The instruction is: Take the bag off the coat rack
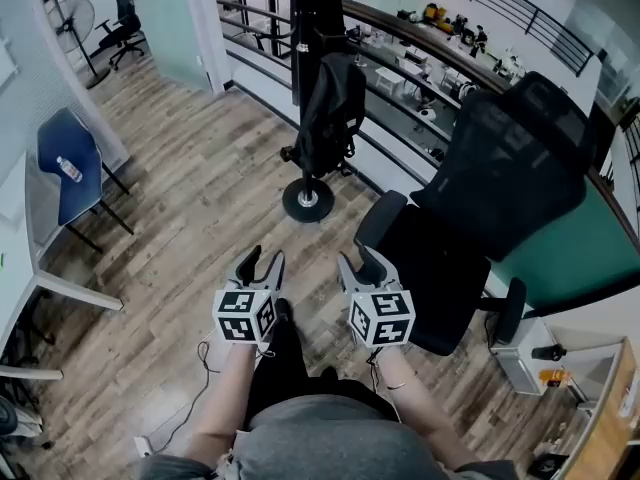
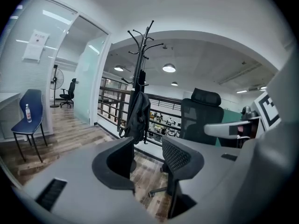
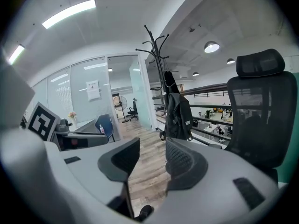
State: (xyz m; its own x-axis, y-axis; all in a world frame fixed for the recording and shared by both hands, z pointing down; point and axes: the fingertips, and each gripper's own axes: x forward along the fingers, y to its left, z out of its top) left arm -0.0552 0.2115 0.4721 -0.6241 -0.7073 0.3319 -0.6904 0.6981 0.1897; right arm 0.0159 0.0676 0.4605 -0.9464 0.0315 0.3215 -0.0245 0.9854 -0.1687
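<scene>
A black backpack (image 1: 330, 108) hangs on a black coat rack (image 1: 310, 28) with a round base (image 1: 307, 200), standing by the railing ahead of me. The same bag (image 2: 138, 116) and rack (image 2: 144, 50) show far off in the left gripper view, and the bag (image 3: 178, 116) again in the right gripper view. My left gripper (image 1: 260, 263) and right gripper (image 1: 358, 263) are held low and side by side, well short of the rack. Both stand open with nothing between their jaws.
A black office chair (image 1: 480, 198) stands close on the right. A blue chair (image 1: 68, 163) with a bottle on it sits at the left by a white desk (image 1: 20, 268). A railing (image 1: 400, 88) runs behind the rack. Wood floor lies between me and the rack.
</scene>
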